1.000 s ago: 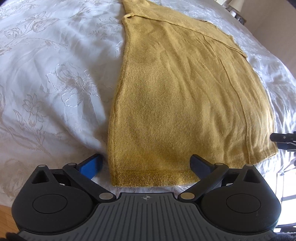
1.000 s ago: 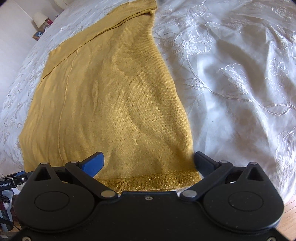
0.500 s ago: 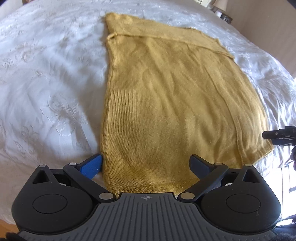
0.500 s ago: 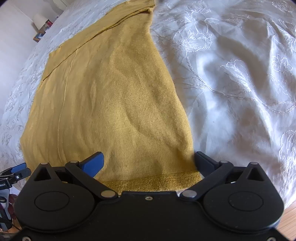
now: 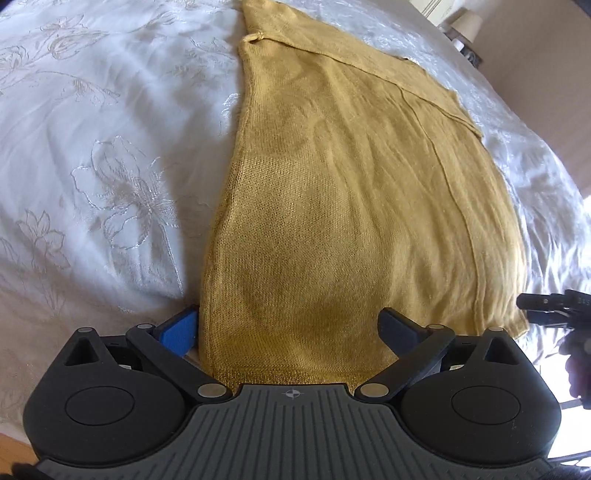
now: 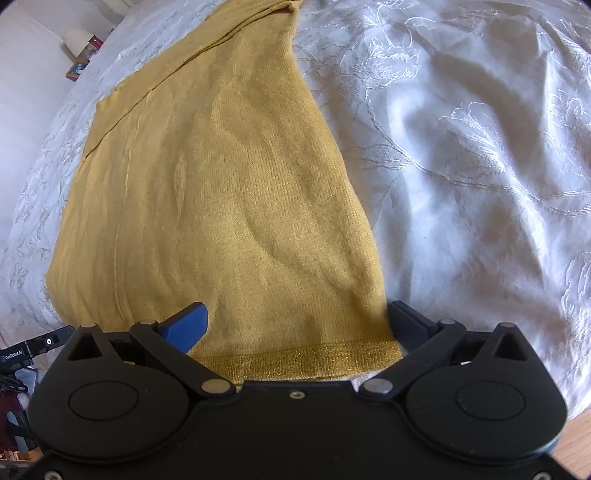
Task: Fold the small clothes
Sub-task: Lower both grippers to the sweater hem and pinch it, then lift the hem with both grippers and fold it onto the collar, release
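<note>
A mustard-yellow knitted garment (image 5: 354, 192) (image 6: 207, 192) lies spread flat on a white embroidered bedspread (image 5: 92, 155) (image 6: 480, 147), its glittery hem nearest both cameras. My left gripper (image 5: 290, 328) stands open over the hem's left corner, its blue finger just outside the garment's left edge. My right gripper (image 6: 297, 325) is open over the hem's right corner, its dark finger at the garment's right edge. Nothing is pinched in either. The right gripper's tip shows at the left wrist view's right edge (image 5: 546, 308).
The bedspread is creased, with raised folds to the right of the garment (image 6: 461, 110). A lamp (image 5: 467, 26) and small items (image 6: 83, 50) stand beyond the bed's far side. Wooden floor (image 6: 576, 446) shows below the near bed edge.
The left gripper dipped back lower and nearer to the hem after a higher view half a second ago. The right gripper crept slightly forward over the hem corner. Both stayed open.
</note>
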Tool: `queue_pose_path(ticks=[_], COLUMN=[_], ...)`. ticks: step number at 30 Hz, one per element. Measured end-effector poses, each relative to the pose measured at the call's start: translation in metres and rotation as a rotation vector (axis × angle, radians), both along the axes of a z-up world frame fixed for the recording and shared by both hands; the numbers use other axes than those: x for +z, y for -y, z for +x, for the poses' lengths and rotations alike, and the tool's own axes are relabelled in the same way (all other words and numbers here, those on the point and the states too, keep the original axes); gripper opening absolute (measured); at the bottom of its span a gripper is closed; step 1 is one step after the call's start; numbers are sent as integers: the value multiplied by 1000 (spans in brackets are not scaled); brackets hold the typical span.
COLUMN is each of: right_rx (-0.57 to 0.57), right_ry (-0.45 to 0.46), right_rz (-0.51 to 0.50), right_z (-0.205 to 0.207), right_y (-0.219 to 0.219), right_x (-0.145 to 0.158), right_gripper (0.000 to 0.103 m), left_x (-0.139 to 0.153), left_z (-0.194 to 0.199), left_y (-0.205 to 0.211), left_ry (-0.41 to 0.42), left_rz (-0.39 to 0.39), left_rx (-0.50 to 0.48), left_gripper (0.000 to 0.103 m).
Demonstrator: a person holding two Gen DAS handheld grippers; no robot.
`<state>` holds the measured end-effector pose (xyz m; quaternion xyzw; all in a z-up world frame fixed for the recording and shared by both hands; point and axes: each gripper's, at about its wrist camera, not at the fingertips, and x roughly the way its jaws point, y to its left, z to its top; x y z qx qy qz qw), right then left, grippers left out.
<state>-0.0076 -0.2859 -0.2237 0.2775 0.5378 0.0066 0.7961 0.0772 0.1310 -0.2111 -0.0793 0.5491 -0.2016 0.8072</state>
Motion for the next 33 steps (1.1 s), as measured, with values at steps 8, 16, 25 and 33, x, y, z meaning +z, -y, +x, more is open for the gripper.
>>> queue_pose_path(ticks=[8, 16, 25, 33], right_rx=[-24, 39, -37, -66], right_ry=[-30, 47, 234, 352], right_rz=[-20, 82, 187, 249], right_z=[4, 4, 20, 77], right_y=[0, -2, 24, 50], right_x=[3, 24, 73, 91], right_gripper=[75, 14, 13, 14], left_x=[7, 25, 83, 129], left_z=[-5, -16, -2, 47], left_y=[9, -5, -24, -6], left_ry=[41, 50, 92, 200], left_rz=[183, 144, -4, -52], left_rx=[-33, 18, 220, 318], left_gripper=[48, 6, 6, 6])
